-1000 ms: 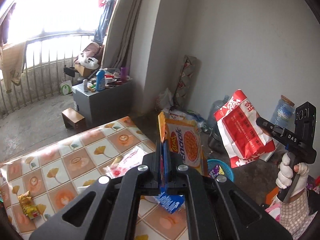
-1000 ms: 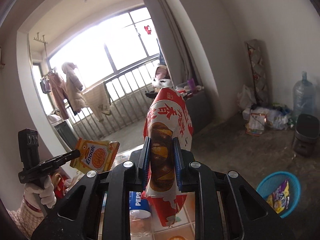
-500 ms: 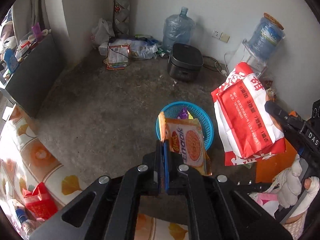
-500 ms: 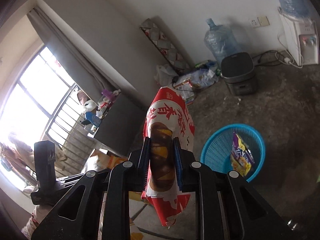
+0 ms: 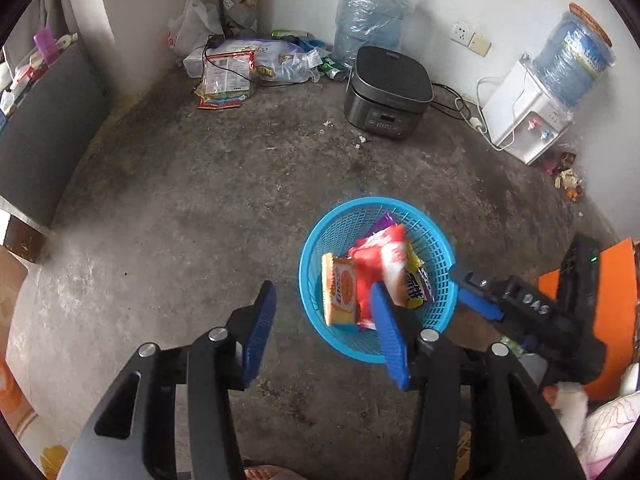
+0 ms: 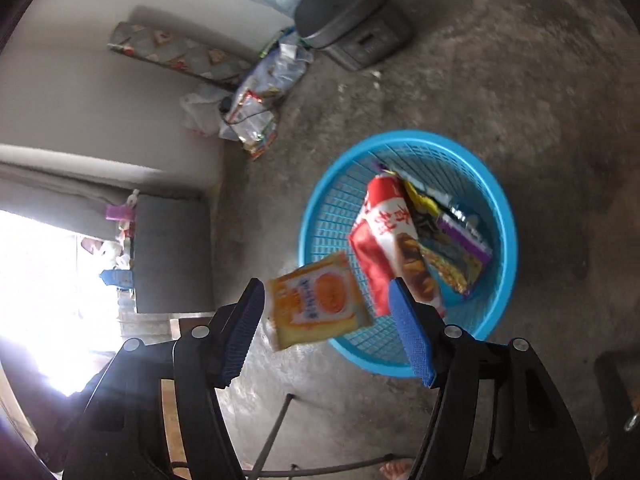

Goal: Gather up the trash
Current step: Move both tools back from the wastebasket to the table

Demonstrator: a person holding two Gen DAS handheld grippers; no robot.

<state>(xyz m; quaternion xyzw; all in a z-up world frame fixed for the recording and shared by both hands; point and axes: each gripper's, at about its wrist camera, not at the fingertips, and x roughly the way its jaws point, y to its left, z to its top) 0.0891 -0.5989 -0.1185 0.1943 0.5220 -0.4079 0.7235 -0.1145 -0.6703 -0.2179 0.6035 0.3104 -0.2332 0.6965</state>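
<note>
A blue plastic basket (image 5: 436,240) stands on the concrete floor; it also shows in the right wrist view (image 6: 496,200). My left gripper (image 5: 326,320) is open and empty above its near left rim. My right gripper (image 6: 328,320) is open and empty above the basket, and shows at the right in the left wrist view (image 5: 476,300). An orange cracker packet (image 5: 340,294) (image 6: 318,300) and a red and white bread bag (image 5: 380,264) (image 6: 390,236) are blurred, in the air over the basket. Purple and yellow wrappers (image 6: 456,240) lie inside.
A dark rice cooker (image 5: 388,92) stands by the far wall, with a water jug (image 5: 370,12) behind it and a water dispenser (image 5: 532,120) to the right. Bags and wrappers (image 5: 240,68) are piled in the corner. A grey cabinet (image 5: 44,128) stands left.
Both grippers swung down over the basket, then opened. The cracker packet left the left gripper and the bread bag left the right gripper; both now drop towards the basket.
</note>
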